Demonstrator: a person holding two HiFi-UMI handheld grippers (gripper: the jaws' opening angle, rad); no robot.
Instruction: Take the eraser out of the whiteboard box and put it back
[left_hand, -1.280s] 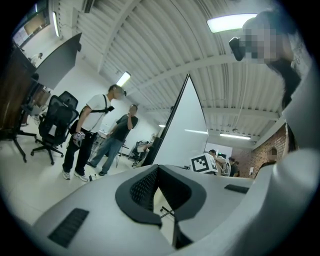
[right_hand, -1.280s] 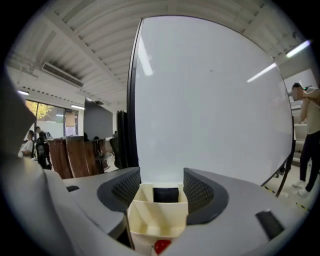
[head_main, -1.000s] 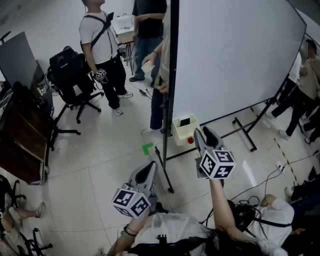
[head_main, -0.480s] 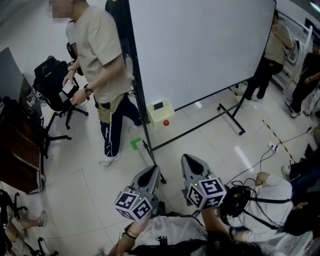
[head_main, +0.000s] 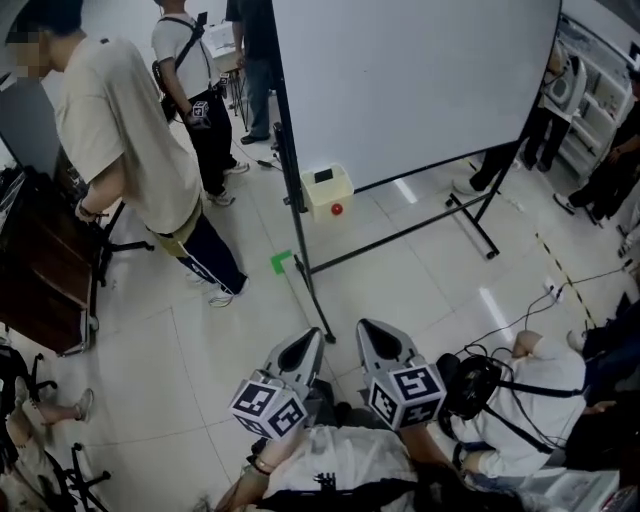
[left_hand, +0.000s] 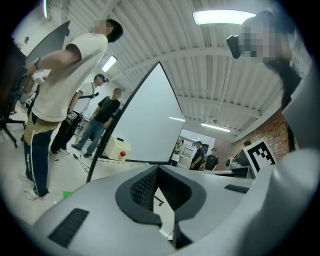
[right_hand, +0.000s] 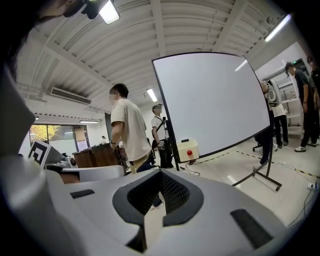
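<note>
The pale yellow whiteboard box hangs low on the whiteboard's left post, a red knob on its front. On its top lies a small dark rectangle, which I take for the eraser. Both grippers are close to my body, well short of the box. My left gripper has its jaws together and holds nothing. My right gripper beside it is also shut and empty. In the left gripper view the box shows far beyond the left gripper. The right gripper view has the box beyond the right gripper.
A big whiteboard stands on a black wheeled frame whose foot reaches towards me. A person in a beige shirt stands left, by a dark desk. A green tape mark is on the floor. Someone sits low at the right among cables.
Both grippers have drawn back from the box towards me; the right one was stretched out close to it. The person in beige came out from behind the board and walked left.
</note>
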